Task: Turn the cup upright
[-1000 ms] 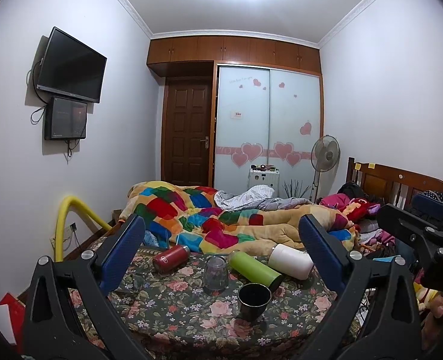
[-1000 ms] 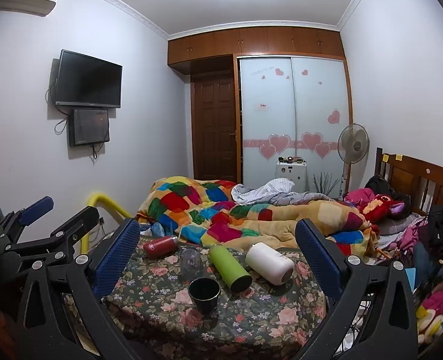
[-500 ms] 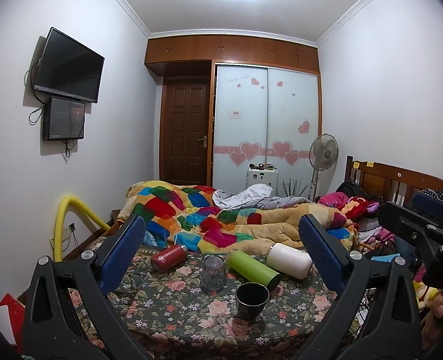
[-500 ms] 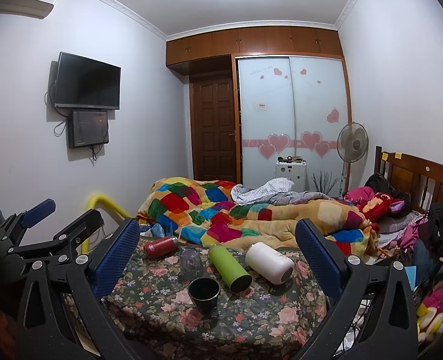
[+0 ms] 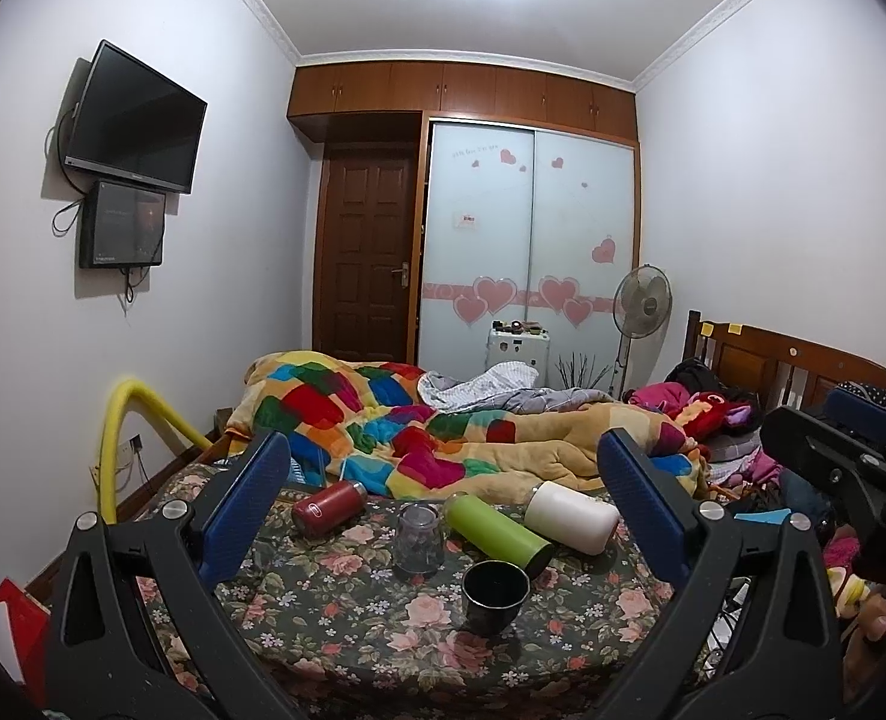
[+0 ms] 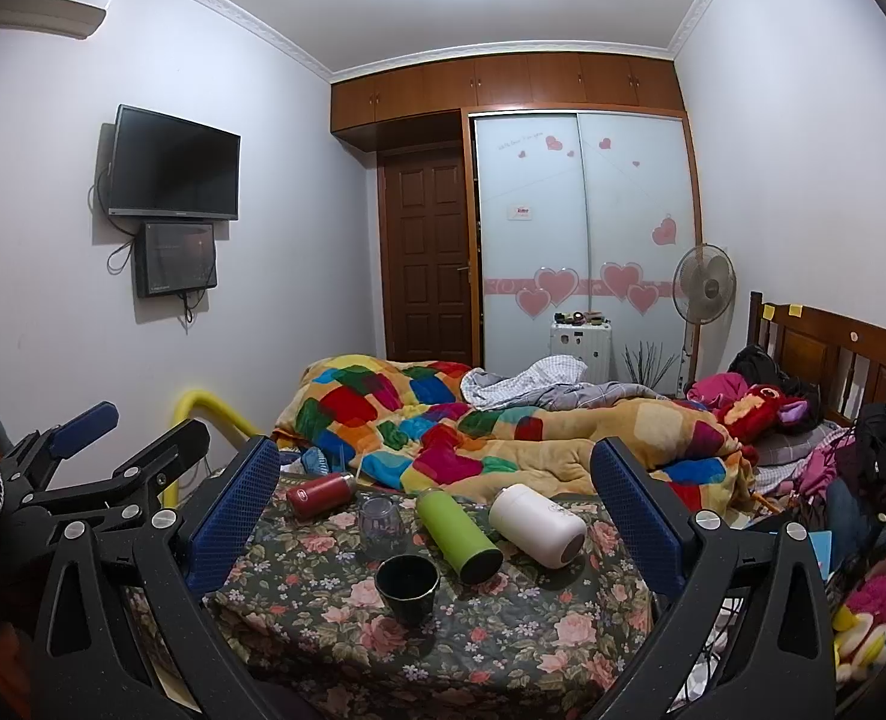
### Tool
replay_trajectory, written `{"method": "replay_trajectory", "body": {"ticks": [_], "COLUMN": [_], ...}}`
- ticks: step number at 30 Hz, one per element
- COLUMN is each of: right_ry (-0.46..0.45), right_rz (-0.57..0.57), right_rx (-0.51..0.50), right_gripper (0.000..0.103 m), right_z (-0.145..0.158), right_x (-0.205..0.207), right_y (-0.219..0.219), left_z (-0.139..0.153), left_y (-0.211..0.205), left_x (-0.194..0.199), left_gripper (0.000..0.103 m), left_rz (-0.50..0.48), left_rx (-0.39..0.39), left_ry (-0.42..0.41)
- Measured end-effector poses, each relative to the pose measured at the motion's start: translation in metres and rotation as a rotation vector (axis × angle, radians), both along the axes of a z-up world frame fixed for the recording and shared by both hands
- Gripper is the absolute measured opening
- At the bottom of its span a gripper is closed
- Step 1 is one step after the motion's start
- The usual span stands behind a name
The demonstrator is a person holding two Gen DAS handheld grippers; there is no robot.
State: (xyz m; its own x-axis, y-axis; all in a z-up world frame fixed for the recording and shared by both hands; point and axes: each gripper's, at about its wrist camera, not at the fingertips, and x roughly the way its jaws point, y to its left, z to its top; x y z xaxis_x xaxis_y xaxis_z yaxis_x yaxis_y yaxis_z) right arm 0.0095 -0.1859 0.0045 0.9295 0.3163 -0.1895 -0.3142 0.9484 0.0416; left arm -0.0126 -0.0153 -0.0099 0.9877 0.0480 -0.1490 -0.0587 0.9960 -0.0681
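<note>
Left wrist: glass cup stands inverted (axis vertical) on floral table.

Each hand-held gripper, the left and the right, has a matte black triangular-cutout frame studded with round silver screws. Its two fingers carry long blue pads with a fine grid texture.

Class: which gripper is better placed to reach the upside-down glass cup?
Left, probably. The glass cup sits nearly centred before the left gripper, black cup aside. Before the right gripper, the black cup stands nearly in front of it.
</note>
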Motion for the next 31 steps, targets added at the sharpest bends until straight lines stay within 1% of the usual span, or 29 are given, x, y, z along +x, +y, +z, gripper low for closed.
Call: {"method": "replay_trajectory", "body": {"ticks": [23, 31], "right_ry": [0.004, 0.020], "right_rz": [-0.001, -0.003], "right_rx": [-0.004, -0.015], "right_gripper": [0.103, 0.103], "right_z": [0.000, -0.004], "right_x": [0.000, 0.003], "right_y": [0.000, 0.006], "left_z": [0.002, -0.006], "left_y": [0.003, 0.017], "left_x": [0.004, 0.007], "left_gripper": [0.103, 0.103], "left_rz": [-0.019, -0.016], "left_rx": [-0.011, -0.041], "left_ry": [0.008, 0.020]}}
